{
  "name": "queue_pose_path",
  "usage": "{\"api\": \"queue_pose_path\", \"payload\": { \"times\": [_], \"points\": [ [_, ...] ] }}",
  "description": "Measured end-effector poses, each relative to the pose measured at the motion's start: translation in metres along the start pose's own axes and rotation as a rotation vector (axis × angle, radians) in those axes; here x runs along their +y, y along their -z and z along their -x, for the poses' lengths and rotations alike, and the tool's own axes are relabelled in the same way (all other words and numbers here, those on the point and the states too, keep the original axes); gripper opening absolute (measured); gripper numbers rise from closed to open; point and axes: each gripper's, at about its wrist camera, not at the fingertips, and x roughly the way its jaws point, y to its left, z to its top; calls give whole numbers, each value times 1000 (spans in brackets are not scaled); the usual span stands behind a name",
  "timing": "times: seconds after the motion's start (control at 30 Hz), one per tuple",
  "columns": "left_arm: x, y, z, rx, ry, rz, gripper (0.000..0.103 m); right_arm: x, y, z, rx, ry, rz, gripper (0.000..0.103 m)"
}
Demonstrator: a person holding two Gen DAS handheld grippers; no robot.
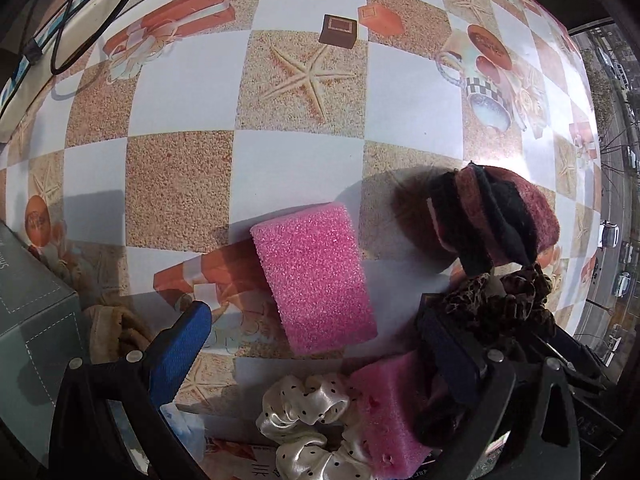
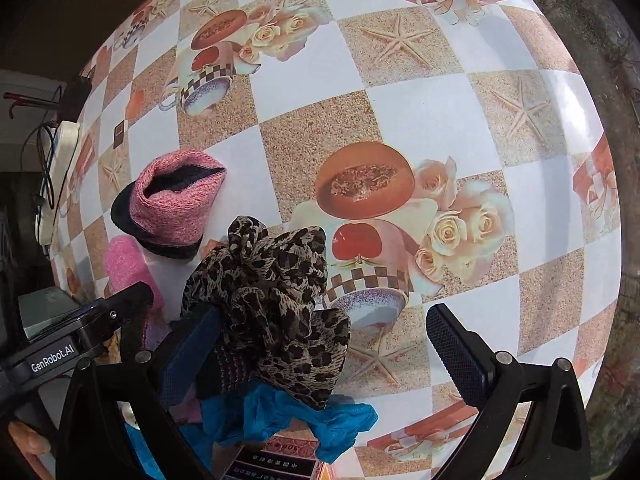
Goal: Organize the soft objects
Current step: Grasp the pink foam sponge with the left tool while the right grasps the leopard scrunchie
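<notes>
In the left wrist view, a pink sponge lies flat on the table between the wide-open fingers of my left gripper. A second pink sponge and a cream dotted scrunchie lie below it. A pink-and-black knit hat and a leopard scrunchie sit at the right. In the right wrist view, my right gripper is open, with the leopard scrunchie resting against its left finger. The knit hat and a pink sponge lie beyond, and a blue cloth below.
A grey-green box stands at the left beside a beige cloth. A white power strip with black cables lies at the far left corner. The table edge runs along the right. The patterned tablecloth stretches ahead.
</notes>
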Motion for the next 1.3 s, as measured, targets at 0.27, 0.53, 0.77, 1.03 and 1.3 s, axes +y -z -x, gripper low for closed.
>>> {"api": "queue_pose_path", "payload": {
  "times": [0.27,0.53,0.77,1.03,1.3],
  "points": [
    [23,-14,-10,-43,-70,-26,103,-67,13,9,-11,240,-84,103],
    [31,-27,13,-72,-64,-50,103,-88,35,31,-95,64,-174,103],
    [22,-43,-5,-48,-67,-70,103,-32,32,19,-71,159,-65,103],
    [24,-29,-27,-56,-105,-123,103,10,21,-39,-28,136,-31,103],
    [29,-22,-45,-88,-103,-124,103,-34,16,-7,-97,158,-21,103]
  ]
}}
